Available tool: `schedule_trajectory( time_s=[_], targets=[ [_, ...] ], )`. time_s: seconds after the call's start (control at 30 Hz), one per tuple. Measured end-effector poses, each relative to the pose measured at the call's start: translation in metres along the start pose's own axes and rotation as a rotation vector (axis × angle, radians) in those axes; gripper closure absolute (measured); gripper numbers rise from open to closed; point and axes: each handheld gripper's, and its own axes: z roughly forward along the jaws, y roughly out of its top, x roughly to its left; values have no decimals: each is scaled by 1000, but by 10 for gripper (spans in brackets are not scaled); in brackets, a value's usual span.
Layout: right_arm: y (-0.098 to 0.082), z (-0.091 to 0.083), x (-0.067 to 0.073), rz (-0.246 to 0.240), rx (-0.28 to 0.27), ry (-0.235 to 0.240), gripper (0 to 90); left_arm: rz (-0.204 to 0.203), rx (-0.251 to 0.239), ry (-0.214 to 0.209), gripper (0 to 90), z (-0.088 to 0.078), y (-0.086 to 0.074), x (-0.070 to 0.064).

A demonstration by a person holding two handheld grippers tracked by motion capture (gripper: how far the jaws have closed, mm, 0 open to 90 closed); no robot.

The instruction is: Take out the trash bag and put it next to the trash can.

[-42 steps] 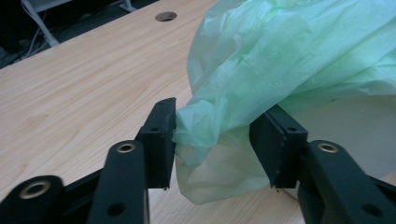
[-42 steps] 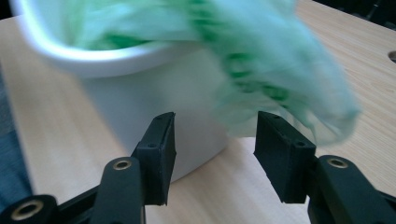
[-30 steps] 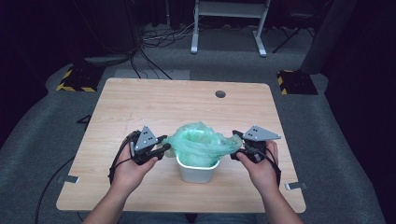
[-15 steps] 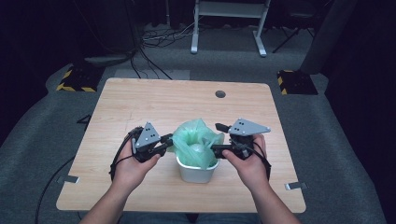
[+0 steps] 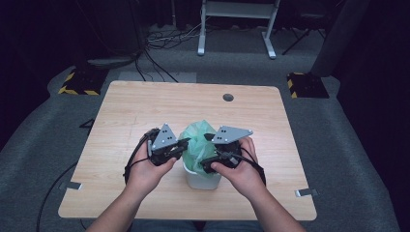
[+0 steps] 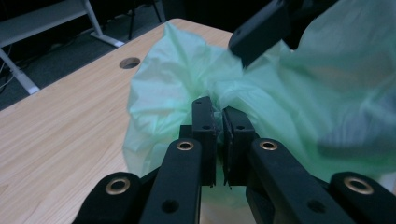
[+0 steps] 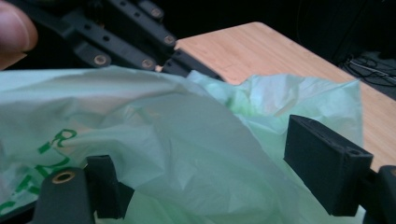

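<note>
Left of centre in the high view, your left tool [image 5: 185, 143] has just been closing and now pinches a fold of the green bag [image 5: 198, 143], prob. to anchor it. At centre, bag sits bunched in the white bin [image 5: 203, 179] on the surface [image 5: 121, 111]. Right of centre, your right tool [image 5: 207, 151] has just been opening; jaws spread wide w/ bag film between, not pressed, likely regripping.

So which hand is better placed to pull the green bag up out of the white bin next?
Probably the left. The left tongs are shut on a fold of the green bag, so they can lift at once. The right tongs have just been opening and stand wide around the film above the white bin, gripping nothing.
</note>
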Motion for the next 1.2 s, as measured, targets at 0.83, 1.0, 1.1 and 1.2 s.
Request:
schedule_trajectory(
  time_s=[0.83,1.0,1.1,1.2],
  targets=[
    [-6,1,-8,6,10,29,895,-36,-73,64,460,-26,-16,2],
    [-4,-4,-9,14,-14,20,896,-41,-34,61,445,-27,-32,0],
    [-2,-7,-8,9,-23,13,896,-55,-35,63,440,-26,-38,1],
    [2,-12,-7,-1,-37,5,896,-62,-31,66,428,-27,-41,3]
  ],
)
